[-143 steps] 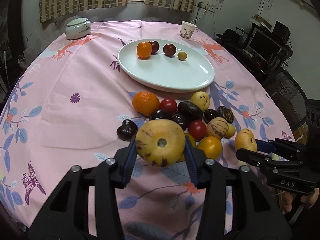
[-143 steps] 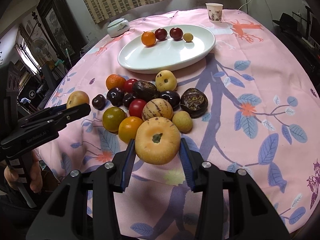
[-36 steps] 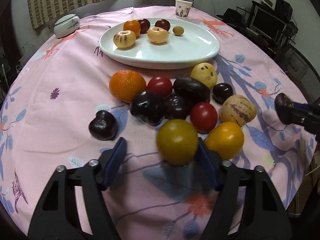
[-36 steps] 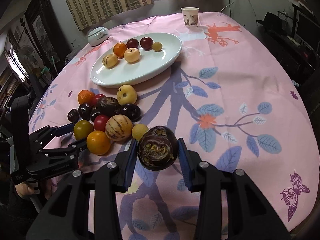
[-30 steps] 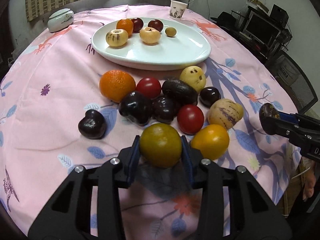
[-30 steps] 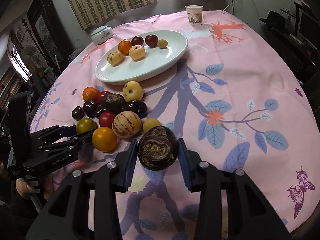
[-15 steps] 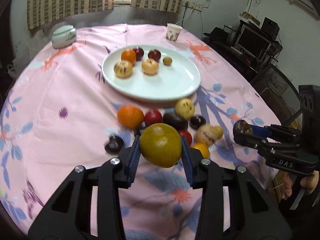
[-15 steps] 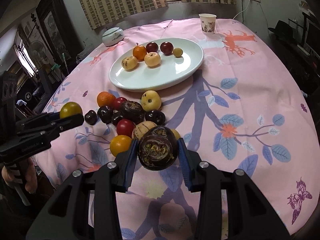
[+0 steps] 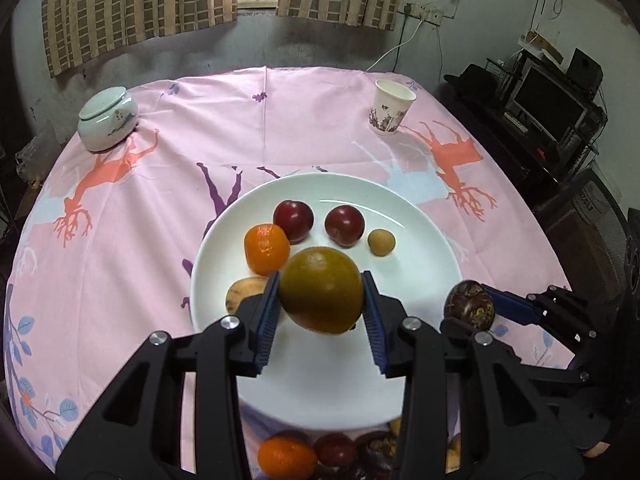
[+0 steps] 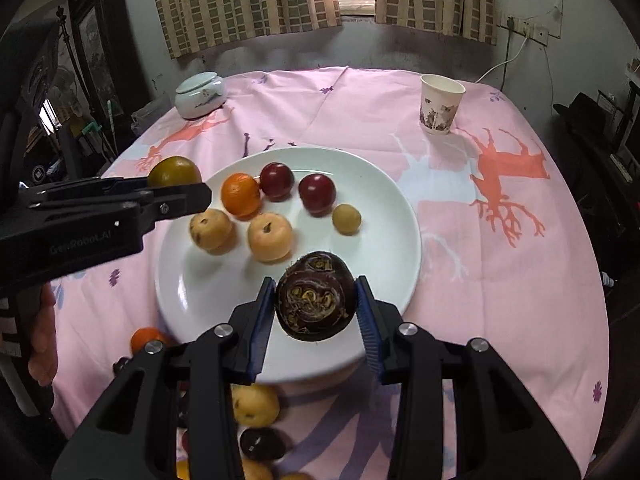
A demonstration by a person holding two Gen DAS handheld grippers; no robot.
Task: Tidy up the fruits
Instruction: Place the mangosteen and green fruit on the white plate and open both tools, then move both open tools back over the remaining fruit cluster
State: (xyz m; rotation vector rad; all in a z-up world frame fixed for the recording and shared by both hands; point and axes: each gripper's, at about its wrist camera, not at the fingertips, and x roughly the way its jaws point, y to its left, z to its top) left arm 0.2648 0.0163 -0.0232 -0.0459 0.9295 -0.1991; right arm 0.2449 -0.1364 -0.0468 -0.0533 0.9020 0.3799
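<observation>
Left gripper [image 9: 320, 308] clamps one green-yellow fruit [image 9: 320, 290], right gripper [image 10: 316, 314] one dark purple fruit [image 10: 315, 296]; both above white plate [image 10: 384, 248]. Ahead on plate: six fruits, two red plums [image 10: 317, 193].

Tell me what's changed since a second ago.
Both tools carried their fruit from the pile to above the white plate: left tool still clamps the green-yellow fruit, right tool the dark wrinkled fruit. The six fruits on the plate haven't moved.
</observation>
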